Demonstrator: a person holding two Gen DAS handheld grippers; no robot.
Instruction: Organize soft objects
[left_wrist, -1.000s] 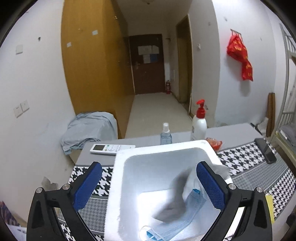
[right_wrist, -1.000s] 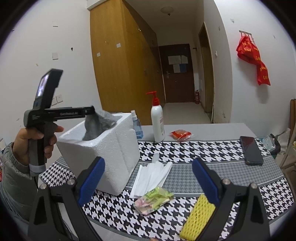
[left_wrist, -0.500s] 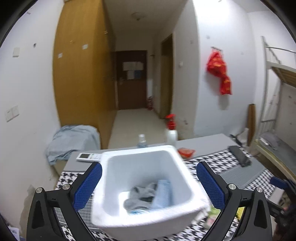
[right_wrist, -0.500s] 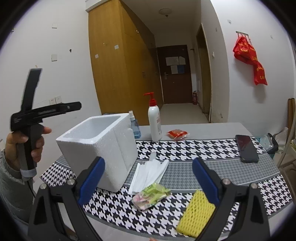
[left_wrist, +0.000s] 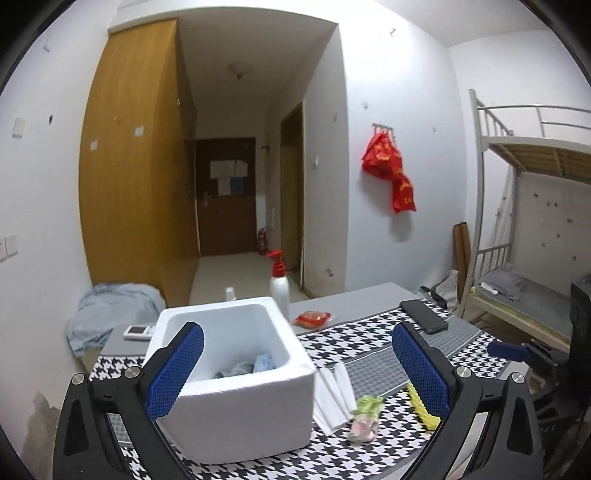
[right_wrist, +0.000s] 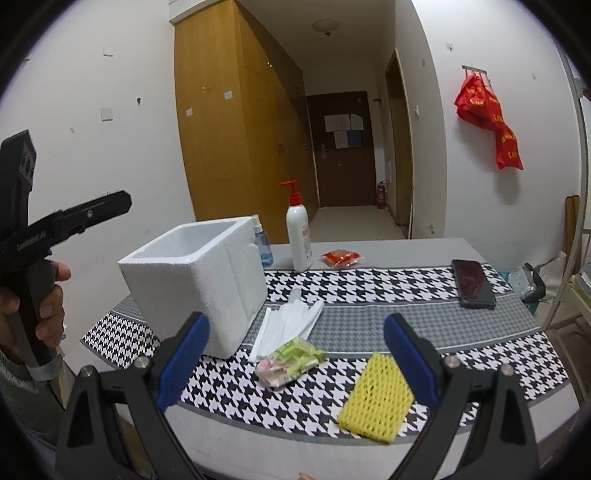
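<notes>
I am looking down a white-walled room with a wooden wardrobe (right_wrist: 236, 122) and a dark door at the end of a corridor; in front of me a table (right_wrist: 388, 247) carries a houndstooth cloth (right_wrist: 388, 280). My landmark is the white foam box (right_wrist: 195, 280) at the cloth's left end. Grey and blue soft items (left_wrist: 247, 365) already lie inside it, so I judge the sorting is partway done. My left gripper (left_wrist: 297, 365) hovers above and near the box, jaws wide apart and empty. My right gripper (right_wrist: 295, 354) sits low at the table's near edge, right of the box, jaws also apart and empty. Just right of the box lie white folded sheets (right_wrist: 288, 325), then a green and pink packet (right_wrist: 291, 360), then a yellow foam net (right_wrist: 376, 398) farthest out. I think the next move is to close the right jaws on one of these, probably the packet, and carry it left over the box rim. Behind the box stand a pump bottle (right_wrist: 299, 236) and a small spray bottle (right_wrist: 263, 247); a phone (right_wrist: 472, 282) lies well to its right.
</notes>
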